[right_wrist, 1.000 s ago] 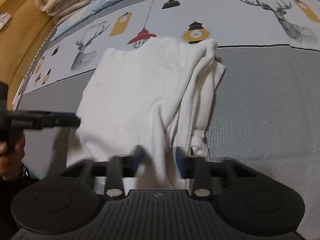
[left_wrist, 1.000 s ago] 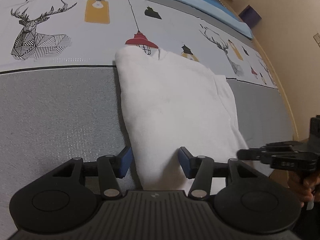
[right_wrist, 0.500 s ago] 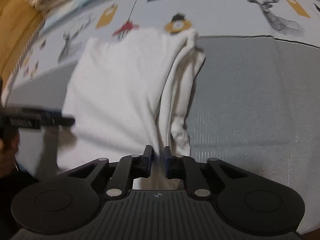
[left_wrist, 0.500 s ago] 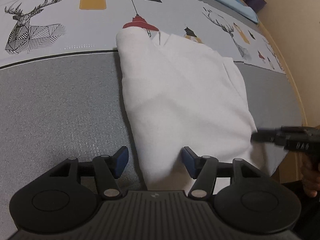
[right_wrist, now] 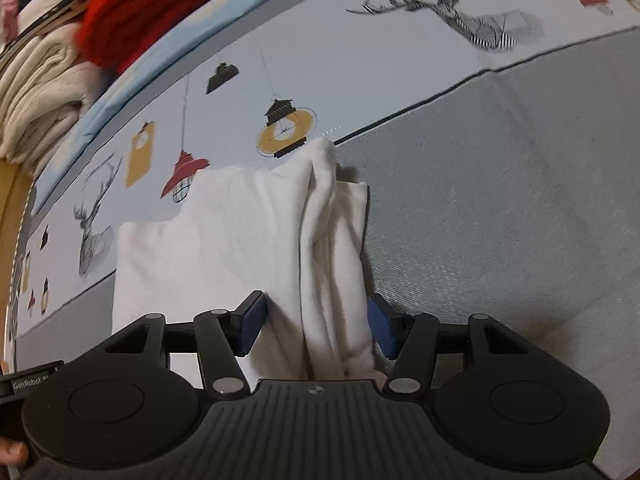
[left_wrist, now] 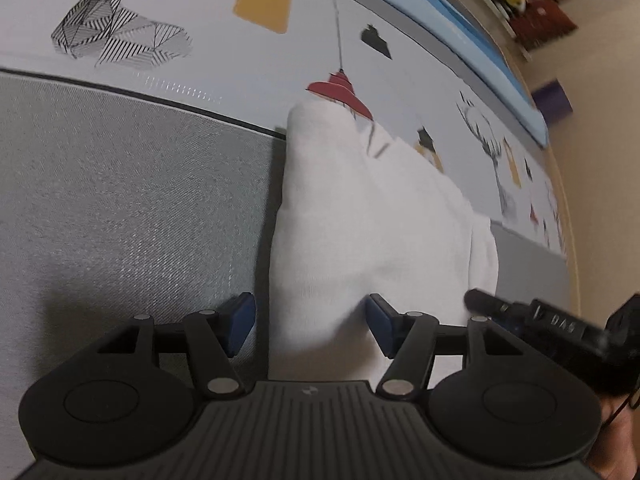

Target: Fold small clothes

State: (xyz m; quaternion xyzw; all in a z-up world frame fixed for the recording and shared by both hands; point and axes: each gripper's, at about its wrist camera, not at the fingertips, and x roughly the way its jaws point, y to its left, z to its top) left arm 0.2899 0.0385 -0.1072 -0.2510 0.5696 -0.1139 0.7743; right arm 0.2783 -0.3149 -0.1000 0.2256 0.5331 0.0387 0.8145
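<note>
A white garment (left_wrist: 372, 232) was laid lengthwise on the bed (left_wrist: 132, 216), running away from both claws. The left claw (left_wrist: 310, 322) and right claw (right_wrist: 316, 326) were each spread wide, empty, astride its near hem.

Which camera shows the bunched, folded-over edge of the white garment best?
The right wrist view: the white garment's bunched edge runs up the frame's middle, its ridges distinct, between the open right gripper's fingers. The left wrist view shows mostly the smooth top, that edge only a narrow strip at the far side.
</note>
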